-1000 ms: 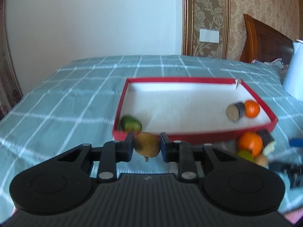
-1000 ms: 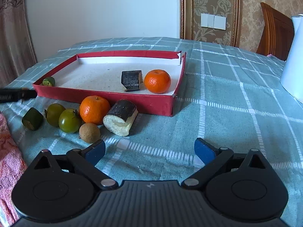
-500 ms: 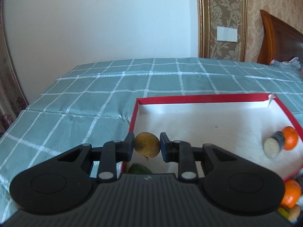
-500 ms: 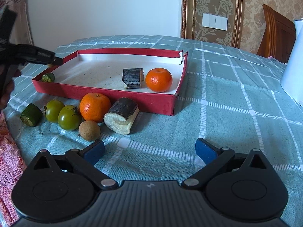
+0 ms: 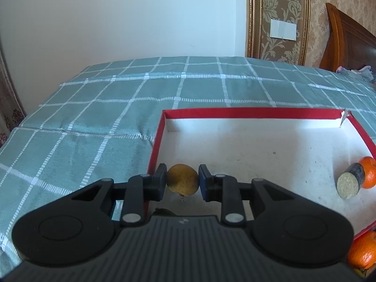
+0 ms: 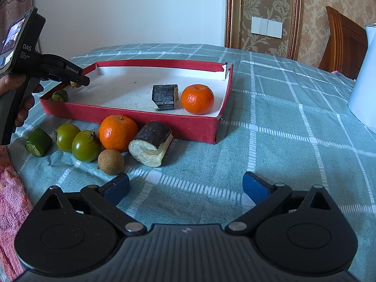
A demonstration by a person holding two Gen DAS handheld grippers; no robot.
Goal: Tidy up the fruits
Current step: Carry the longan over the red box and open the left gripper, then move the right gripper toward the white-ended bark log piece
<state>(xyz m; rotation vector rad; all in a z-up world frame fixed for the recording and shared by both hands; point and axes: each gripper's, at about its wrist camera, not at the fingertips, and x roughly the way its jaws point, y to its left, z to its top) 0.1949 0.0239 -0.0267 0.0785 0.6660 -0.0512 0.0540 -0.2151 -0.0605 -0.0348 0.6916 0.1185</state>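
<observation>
Left gripper (image 5: pixel 182 182): jaws drawn in close, both pads pressed on a small round brown fruit (image 5: pixel 182 180), pointed forward and downward. It is carried by a hand (image 6: pixel 16 94) wrapped round the handle. Right gripper (image 6: pixel 185 188): jaws spread wide, nothing between them.
</observation>
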